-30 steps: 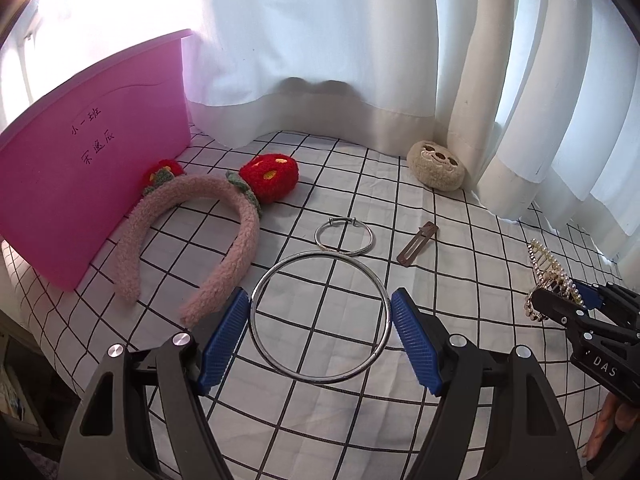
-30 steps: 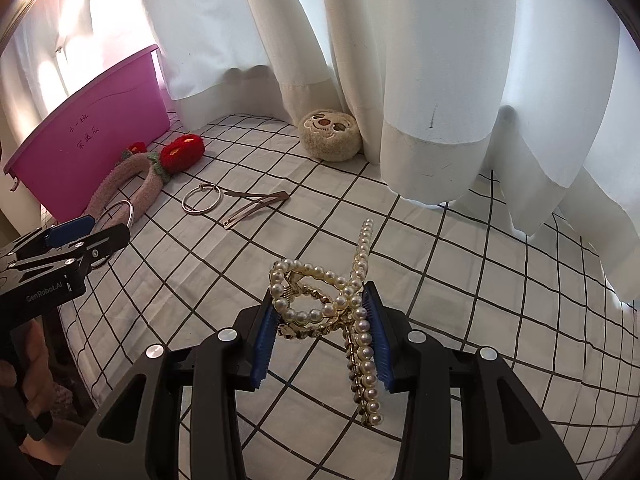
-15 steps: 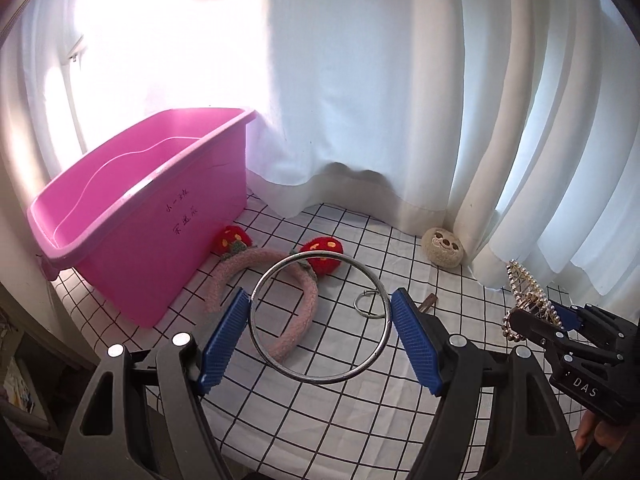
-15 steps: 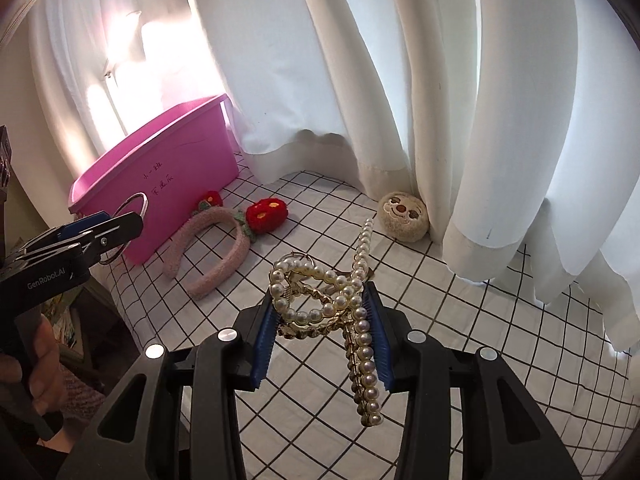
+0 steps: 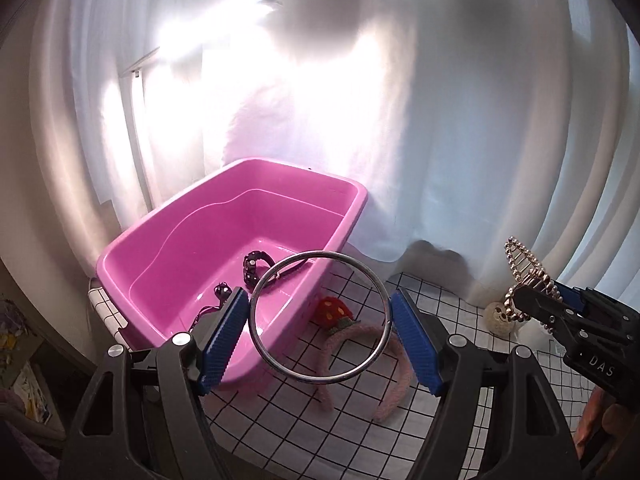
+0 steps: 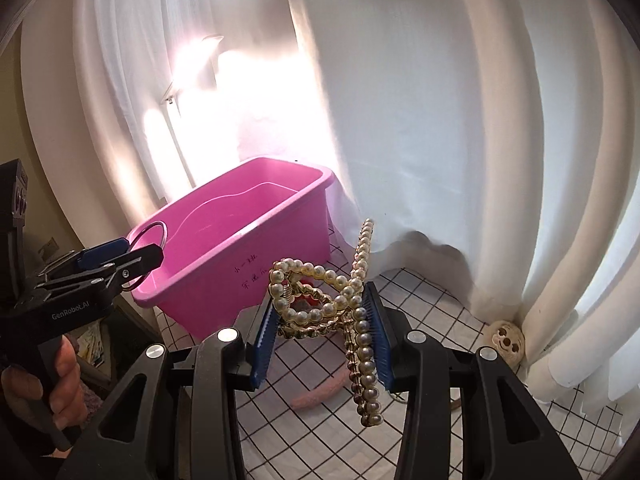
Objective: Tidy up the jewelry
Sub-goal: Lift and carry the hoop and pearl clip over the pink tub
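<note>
Above the checked surface (image 5: 304,428), both tools held jewelry aloft.
Clamped between the left tool's (image 5: 320,330) blue pads, the large metal ring (image 5: 320,380) hung at the pink bin's (image 5: 224,220) near rim; the right tool (image 6: 322,334) gripped the pearl hair claw (image 6: 320,304) beside it, over the fuzzy pink headband (image 5: 394,390).

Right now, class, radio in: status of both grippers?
Left gripper shut on metal ring, near pink bin. Right gripper shut on pearl clip. Nothing blocking.
</note>
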### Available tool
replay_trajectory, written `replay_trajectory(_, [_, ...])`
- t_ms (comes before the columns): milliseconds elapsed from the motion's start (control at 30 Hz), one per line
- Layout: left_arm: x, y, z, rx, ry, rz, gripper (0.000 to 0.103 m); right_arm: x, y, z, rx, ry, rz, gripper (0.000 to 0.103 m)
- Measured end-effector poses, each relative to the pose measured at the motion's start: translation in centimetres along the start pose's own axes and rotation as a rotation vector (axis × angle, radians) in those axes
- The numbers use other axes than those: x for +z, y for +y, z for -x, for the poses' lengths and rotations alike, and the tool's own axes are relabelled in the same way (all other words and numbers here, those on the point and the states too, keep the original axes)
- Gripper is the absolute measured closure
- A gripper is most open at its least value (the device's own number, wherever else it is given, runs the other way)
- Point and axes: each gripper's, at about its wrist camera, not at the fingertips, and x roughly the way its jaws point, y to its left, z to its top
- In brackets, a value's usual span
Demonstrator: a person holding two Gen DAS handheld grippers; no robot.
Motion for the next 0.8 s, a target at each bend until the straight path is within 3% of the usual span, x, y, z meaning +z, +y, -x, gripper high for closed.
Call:
replay_trajectory(167, [2.9,5.5,-1.6,0.027,-0.006,0.029,0.032,4.5,4.2,-3.8,0.052,-0.022,0.036,0.063])
replay_trajectory(400, [5.8,11.8,-5.2,0.068,0.006,0.061,0.032,9.0,8.9,-11.3,0.123,0.022,0.074,0.063])
replay_trajectory(600, [6.5,15.2,-9.2,0.076,0.099,0.098,0.032,11.8,11.7,-17.7,0.152,0.124,0.096,0.063])
replay_trajectory(800, [6.2,16.2,-13.2,0.058,0.228,0.123,0.032,12.2,12.0,-23.3,0.155,0.265,0.092,0.063])
